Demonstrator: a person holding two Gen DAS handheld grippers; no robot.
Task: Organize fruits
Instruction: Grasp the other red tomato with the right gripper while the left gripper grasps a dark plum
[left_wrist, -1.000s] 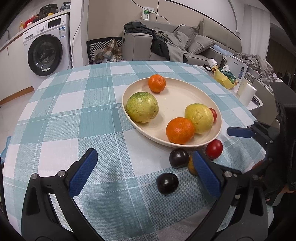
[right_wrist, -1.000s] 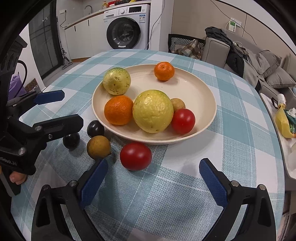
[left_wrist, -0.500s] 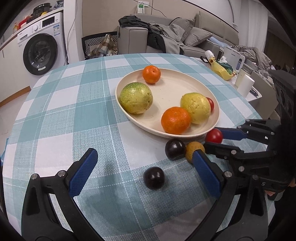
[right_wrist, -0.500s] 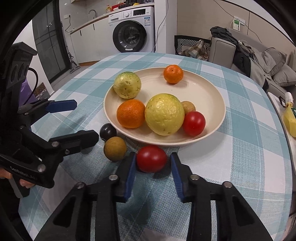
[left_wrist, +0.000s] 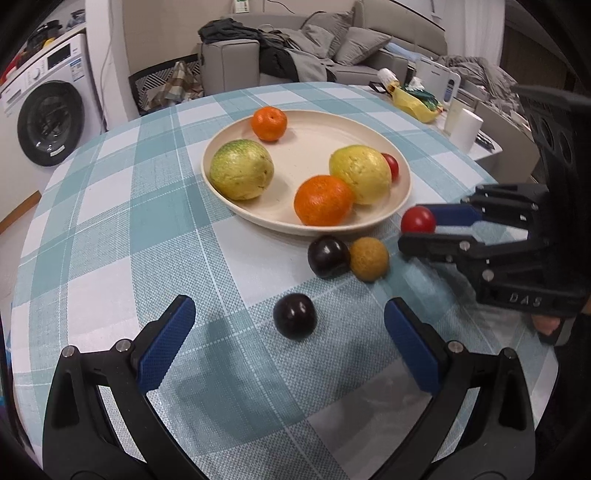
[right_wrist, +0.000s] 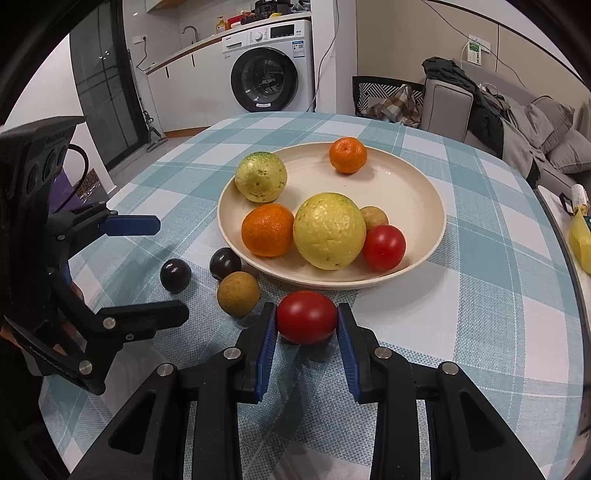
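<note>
**Red tomato clamped just outside the plate**

Your right gripper (right_wrist: 306, 321) had its two blue pads pressed against the sides of a smooth, glossy red tomato (right_wrist: 306, 316), oval and unblemished, which sat just beside the near rim of the cream plate (right_wrist: 417, 184); whether it touched the checked tablecloth (right_wrist: 480, 314) you could not tell from these views. Your left gripper (left_wrist: 288, 350) stood with its fingers wide apart, holding nothing, and a dark plum (left_wrist: 294, 316) lay on the cloth between and just beyond its tips.

Counted on the plate: two large yellow-green bumpy fruits (right_wrist: 328, 230), two oranges (right_wrist: 267, 229), one red tomato (right_wrist: 383, 247) and one small brown fruit (right_wrist: 373, 217) partly hidden behind it, six in all. Counted off the plate: two dark plums, the second (right_wrist: 225, 263) touching a round tan fruit (right_wrist: 238, 294), plus the tomato you held, four in all
</note>
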